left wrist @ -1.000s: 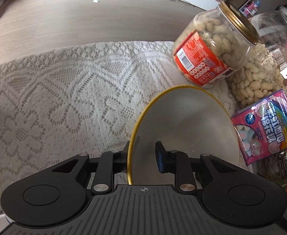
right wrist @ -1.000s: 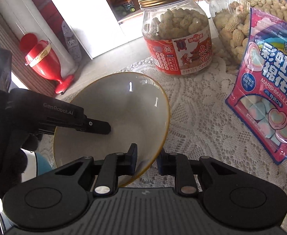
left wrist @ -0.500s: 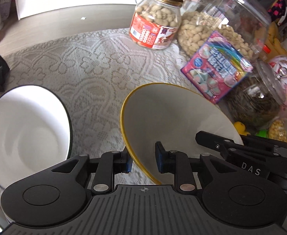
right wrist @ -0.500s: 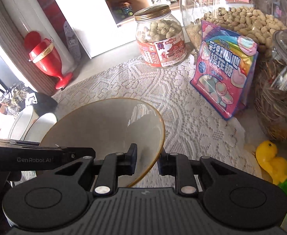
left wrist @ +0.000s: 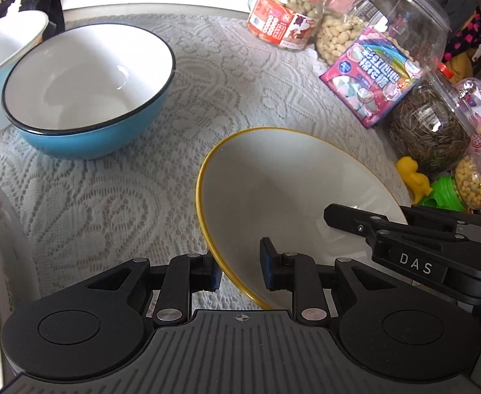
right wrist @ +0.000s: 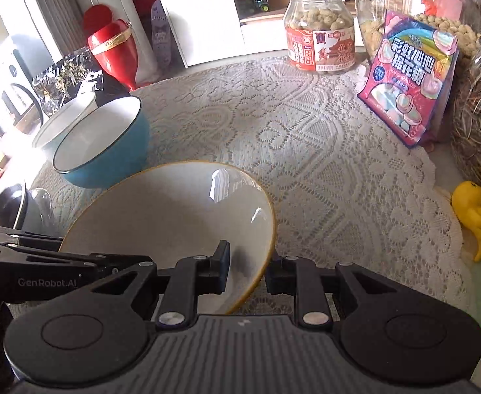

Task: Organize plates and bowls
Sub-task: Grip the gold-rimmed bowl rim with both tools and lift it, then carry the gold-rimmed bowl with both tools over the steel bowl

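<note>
Left hand-held gripper [left wrist: 240, 274] and right hand-held gripper [right wrist: 247, 271] each clamp the rim of the yellow-rimmed bowl [left wrist: 293, 203], held above the lace tabletop [left wrist: 115, 197]. Near edge is hidden by grippers. Blue bowl [left wrist: 86, 85] stands at left; white bowl [left wrist: 4, 42] behind is partly cut off.

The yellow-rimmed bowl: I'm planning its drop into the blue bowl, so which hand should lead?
Probably the left. The left gripper clamps the yellow-rimmed bowl on the rim nearest the blue bowl; the right gripper grips the far rim beside the snacks.
</note>
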The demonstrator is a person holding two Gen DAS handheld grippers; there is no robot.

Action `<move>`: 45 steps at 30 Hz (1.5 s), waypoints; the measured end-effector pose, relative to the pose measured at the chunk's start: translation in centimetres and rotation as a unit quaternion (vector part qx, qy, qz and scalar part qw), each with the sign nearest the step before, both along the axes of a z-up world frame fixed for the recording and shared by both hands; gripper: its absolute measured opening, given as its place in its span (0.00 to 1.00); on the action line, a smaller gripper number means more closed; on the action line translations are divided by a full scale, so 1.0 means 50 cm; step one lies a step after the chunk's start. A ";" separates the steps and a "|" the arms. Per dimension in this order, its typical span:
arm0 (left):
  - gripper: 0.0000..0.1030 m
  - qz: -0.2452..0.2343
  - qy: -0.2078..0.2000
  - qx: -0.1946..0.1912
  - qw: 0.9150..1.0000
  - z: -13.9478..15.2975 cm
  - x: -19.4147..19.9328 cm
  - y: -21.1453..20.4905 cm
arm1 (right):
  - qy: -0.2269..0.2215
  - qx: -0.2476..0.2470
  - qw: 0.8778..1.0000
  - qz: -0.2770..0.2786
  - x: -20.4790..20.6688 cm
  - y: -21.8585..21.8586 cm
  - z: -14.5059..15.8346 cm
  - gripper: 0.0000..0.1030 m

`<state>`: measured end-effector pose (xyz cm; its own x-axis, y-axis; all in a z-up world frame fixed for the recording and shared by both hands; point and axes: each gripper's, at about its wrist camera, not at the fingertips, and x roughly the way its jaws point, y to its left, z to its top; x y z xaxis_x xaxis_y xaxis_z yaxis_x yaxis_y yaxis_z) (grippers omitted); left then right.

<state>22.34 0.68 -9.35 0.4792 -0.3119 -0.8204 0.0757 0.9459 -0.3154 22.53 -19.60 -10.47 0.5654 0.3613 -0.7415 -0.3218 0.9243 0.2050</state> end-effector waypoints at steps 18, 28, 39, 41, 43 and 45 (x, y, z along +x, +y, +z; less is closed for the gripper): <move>0.26 -0.006 -0.001 -0.070 0.998 -0.038 -0.010 0.030 | 0.037 0.020 0.999 0.009 0.022 0.003 -0.024 0.41; 0.28 -0.009 0.019 -0.062 0.998 -0.029 -0.013 0.040 | 0.042 0.045 0.997 0.041 0.010 0.011 -0.017 0.41; 0.26 -0.006 0.020 -0.072 0.997 -0.039 -0.020 0.044 | 0.053 0.034 0.997 0.045 0.014 0.024 -0.034 0.41; 0.26 -0.004 0.018 -0.076 0.997 -0.040 -0.020 0.046 | 0.047 0.026 0.997 0.047 0.009 0.030 -0.036 0.41; 0.26 0.000 0.014 -0.080 0.997 -0.043 -0.022 0.049 | 0.044 0.020 0.998 0.048 0.008 0.034 -0.037 0.42; 0.26 -0.002 0.007 -0.076 0.997 -0.043 -0.024 0.046 | 0.045 0.021 0.998 0.046 0.008 0.034 -0.037 0.43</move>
